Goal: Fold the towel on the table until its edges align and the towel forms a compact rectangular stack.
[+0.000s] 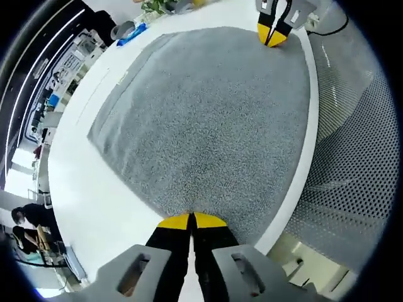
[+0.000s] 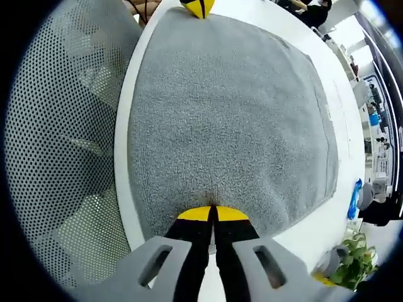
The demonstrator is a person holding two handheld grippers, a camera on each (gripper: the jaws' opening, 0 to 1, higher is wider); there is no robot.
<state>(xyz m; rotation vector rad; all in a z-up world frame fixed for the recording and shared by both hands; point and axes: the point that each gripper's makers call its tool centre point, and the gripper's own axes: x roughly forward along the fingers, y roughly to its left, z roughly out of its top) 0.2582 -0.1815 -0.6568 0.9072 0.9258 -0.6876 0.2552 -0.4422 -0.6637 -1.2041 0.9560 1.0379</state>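
Note:
A grey towel (image 1: 201, 119) lies spread flat on a white table (image 1: 94, 207), one edge along the table's rim. My left gripper (image 1: 191, 220), with yellow-tipped black jaws, is shut on the towel's near corner. My right gripper (image 1: 272, 36) pinches the far corner along the same edge. In the right gripper view the towel (image 2: 233, 119) stretches away from my right gripper (image 2: 213, 214), which is shut on its corner. The left gripper (image 2: 198, 7) grips the opposite end.
A perforated grey chair seat (image 1: 352, 145) sits just beyond the table edge (image 2: 123, 157). A tape roll (image 1: 123, 29), a blue item (image 1: 133, 34) and a small plant (image 2: 349, 255) stand at the table's far end. A person (image 1: 28, 220) sits in the background.

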